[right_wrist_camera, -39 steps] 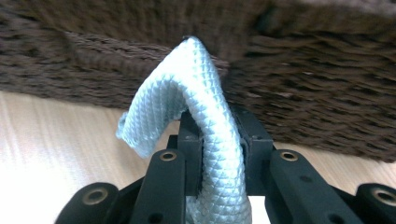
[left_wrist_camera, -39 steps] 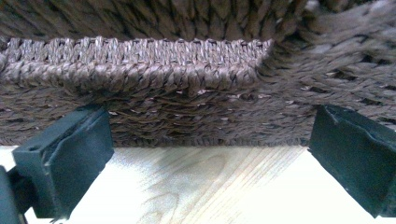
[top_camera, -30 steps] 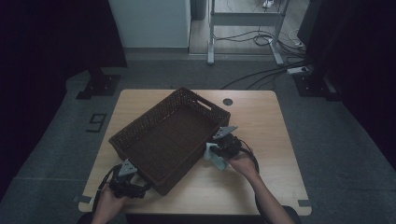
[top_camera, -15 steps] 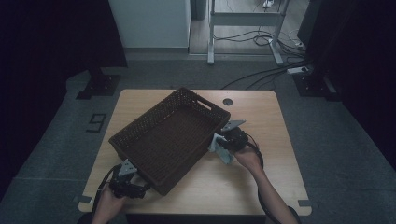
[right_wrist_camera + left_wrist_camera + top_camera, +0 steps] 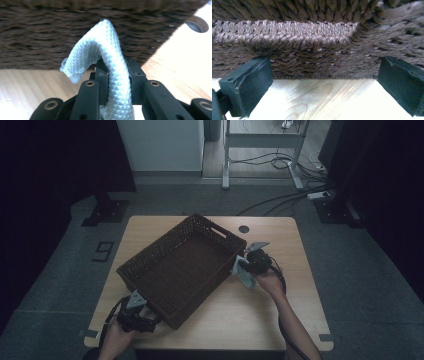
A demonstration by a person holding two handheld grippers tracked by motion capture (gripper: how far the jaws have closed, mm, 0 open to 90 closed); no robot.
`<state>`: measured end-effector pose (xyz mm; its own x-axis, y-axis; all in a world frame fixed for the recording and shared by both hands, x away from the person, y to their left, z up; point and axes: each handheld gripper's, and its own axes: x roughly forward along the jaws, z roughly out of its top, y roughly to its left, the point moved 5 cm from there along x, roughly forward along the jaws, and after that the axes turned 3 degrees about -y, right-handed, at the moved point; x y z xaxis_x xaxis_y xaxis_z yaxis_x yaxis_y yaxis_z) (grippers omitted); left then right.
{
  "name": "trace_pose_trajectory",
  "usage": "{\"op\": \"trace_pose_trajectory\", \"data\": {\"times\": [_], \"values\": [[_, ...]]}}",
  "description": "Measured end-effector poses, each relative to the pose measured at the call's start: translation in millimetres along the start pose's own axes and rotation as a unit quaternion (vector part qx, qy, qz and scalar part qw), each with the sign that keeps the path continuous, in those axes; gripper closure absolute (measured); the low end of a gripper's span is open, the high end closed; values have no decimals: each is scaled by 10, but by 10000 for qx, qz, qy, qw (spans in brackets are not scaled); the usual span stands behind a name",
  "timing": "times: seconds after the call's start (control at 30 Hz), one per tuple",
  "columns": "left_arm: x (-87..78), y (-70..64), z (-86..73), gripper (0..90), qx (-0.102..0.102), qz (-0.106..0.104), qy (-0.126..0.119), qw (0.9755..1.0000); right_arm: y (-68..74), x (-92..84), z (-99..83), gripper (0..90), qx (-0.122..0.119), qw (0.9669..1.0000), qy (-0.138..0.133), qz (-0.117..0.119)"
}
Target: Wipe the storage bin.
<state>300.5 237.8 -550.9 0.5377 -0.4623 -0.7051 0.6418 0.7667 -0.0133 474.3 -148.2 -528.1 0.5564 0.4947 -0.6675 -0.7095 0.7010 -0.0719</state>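
Note:
A dark brown wicker basket (image 5: 150, 257) sits askew on the wooden table (image 5: 280, 320), empty inside. At its right side my right gripper (image 5: 241, 268) is shut on a pale blue cloth (image 5: 246, 276). In the right gripper view the cloth (image 5: 110, 55) arches up out of the closed jaws of my right gripper (image 5: 117, 75), just short of the basket wall (image 5: 50, 37). My left gripper (image 5: 152, 321) lies at the basket's near corner. Its jaws stand wide open in the left gripper view (image 5: 323, 85), facing the woven wall (image 5: 312, 42) with nothing between them.
A round cable hole (image 5: 244, 228) lies in the tabletop behind the basket, also seen as a hole (image 5: 197, 23) in the right gripper view. Bare wood runs along the table's right side and front edge. Dark floor, cables and stands surround the table.
My right gripper has carried the blue cloth rightward and farther back along the basket's right side. The left gripper and the basket have stayed put.

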Motion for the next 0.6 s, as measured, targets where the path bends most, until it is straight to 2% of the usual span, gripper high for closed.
{"op": "trace_pose_trajectory", "data": {"times": [0.5,0.6], "values": [[1,0,-1,0,7,1,1,10000,-301,20,11,731,175,9993,-17,-327],[1,0,-1,0,7,1,-1,10000,-327,29,5,731,193,9993,-18,-326]]}}
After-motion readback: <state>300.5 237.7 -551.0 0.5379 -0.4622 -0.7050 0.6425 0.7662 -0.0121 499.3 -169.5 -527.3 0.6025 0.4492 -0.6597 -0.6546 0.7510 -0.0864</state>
